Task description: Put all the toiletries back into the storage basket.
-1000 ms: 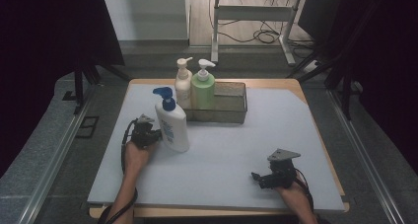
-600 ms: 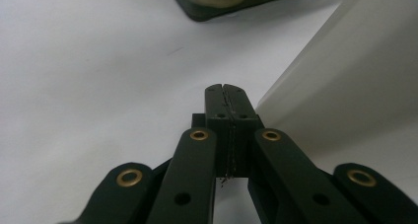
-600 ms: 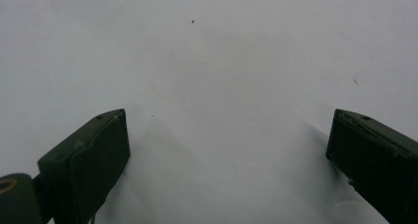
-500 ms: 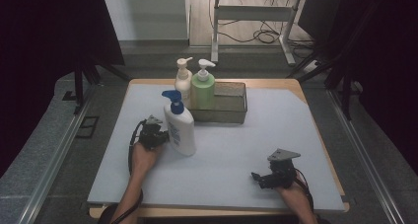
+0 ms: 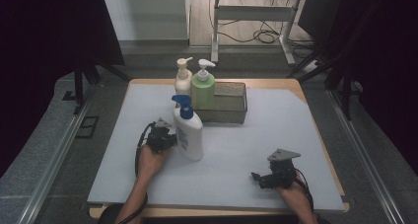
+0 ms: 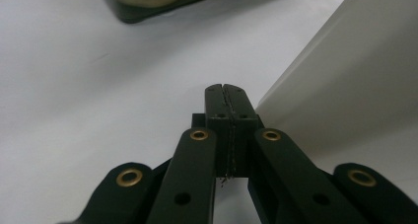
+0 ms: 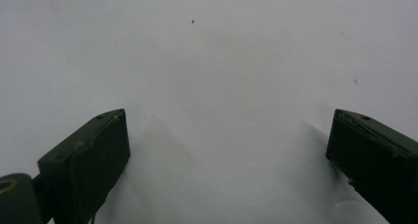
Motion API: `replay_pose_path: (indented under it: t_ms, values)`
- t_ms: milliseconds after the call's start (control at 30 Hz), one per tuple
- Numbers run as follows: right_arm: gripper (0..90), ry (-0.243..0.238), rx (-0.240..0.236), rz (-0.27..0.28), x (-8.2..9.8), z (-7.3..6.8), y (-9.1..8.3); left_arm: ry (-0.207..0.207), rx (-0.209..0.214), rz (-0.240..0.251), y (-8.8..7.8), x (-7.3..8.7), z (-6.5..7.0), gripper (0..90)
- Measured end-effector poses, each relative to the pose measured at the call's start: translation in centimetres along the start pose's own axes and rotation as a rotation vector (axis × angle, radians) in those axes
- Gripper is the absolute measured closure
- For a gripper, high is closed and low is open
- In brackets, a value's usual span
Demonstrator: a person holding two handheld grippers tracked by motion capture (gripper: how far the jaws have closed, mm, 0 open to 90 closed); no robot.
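With fingers together, the left gripper nudges the white bottle sideways; next it must push gently toward the basket.

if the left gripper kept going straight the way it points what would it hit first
Probably the dark wire basket ahead of its shut jaws. The left gripper slides along the white pump bottle, which stands just to one side; depth is hard to judge.
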State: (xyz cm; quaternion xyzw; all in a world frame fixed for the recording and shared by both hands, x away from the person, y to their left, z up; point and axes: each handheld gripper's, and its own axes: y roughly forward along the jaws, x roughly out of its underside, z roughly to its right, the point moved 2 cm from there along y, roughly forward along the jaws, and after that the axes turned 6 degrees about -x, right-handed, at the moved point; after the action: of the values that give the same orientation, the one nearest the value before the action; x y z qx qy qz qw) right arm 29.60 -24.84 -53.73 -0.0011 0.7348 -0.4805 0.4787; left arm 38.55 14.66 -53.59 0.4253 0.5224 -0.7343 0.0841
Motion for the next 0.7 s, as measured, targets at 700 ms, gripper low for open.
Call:
replay_pose_path:
  t_ms: [700]
  values:
    - [2.3,0.001,0.000,0.000,0.0,0.0,0.0,0.081,0.050,-0.020,0.2,0.0,3.8,89.1]
